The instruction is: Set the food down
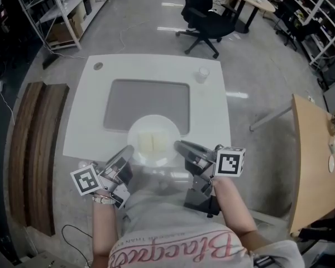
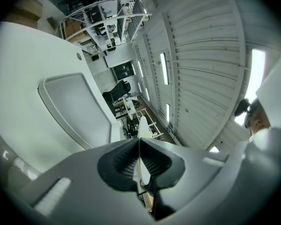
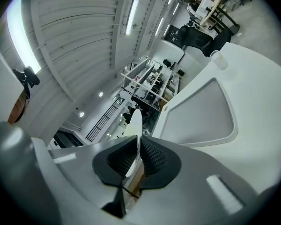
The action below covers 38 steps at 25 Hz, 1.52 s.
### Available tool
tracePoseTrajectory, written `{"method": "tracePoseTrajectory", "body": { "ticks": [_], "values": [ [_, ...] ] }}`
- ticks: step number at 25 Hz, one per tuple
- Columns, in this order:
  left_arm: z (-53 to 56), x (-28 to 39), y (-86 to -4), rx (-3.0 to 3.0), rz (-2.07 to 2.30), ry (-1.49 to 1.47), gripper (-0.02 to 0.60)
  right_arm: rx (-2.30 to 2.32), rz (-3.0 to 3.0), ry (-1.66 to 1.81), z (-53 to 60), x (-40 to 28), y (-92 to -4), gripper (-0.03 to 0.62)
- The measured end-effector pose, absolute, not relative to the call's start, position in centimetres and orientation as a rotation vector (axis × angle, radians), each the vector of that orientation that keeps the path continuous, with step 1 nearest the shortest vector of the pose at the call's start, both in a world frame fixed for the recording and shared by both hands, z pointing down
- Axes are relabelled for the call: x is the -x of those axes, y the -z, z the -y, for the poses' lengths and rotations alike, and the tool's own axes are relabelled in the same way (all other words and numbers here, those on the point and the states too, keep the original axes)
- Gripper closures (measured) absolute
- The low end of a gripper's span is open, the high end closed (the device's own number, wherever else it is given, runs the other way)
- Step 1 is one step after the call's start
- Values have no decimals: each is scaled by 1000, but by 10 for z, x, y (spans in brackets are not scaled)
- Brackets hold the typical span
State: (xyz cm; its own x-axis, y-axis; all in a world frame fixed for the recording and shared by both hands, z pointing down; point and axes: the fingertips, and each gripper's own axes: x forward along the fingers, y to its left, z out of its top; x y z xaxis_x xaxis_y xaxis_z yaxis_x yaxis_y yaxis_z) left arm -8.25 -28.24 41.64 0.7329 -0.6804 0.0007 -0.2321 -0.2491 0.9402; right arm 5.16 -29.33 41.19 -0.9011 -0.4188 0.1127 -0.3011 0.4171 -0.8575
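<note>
A round white plate (image 1: 138, 130) carries a pale yellow slab of food (image 1: 152, 142). It is level over the near part of the white table (image 1: 92, 113) and overlaps the front edge of the grey tray (image 1: 145, 99). My left gripper (image 1: 128, 150) is shut on the plate's left rim and my right gripper (image 1: 178, 145) on its right rim. In the left gripper view the plate's rim (image 2: 143, 125) shows edge-on, pinched in my left gripper (image 2: 139, 150). The right gripper view shows the rim (image 3: 135, 120) clamped in my right gripper (image 3: 138, 146). Whether the plate touches the table I cannot tell.
A small clear cup (image 1: 202, 73) stands at the table's far right corner. A black office chair (image 1: 206, 24) is beyond the table. Dark wooden planks (image 1: 36, 149) lie on the floor at the left, and a wooden tabletop (image 1: 312, 166) is at the right.
</note>
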Motion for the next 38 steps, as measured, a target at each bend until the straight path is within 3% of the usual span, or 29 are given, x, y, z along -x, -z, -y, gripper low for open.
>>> {"method": "tracePoseTrajectory", "body": {
  "ticks": [17,38],
  "values": [
    [431,94,-506,-1755,837,95,554,1056,-2485,1725,420,-40,-498,560],
    [453,103,-580,-1665,1071,-545,525,1540,-2822,1880,432,-28,-579,517]
  ]
}}
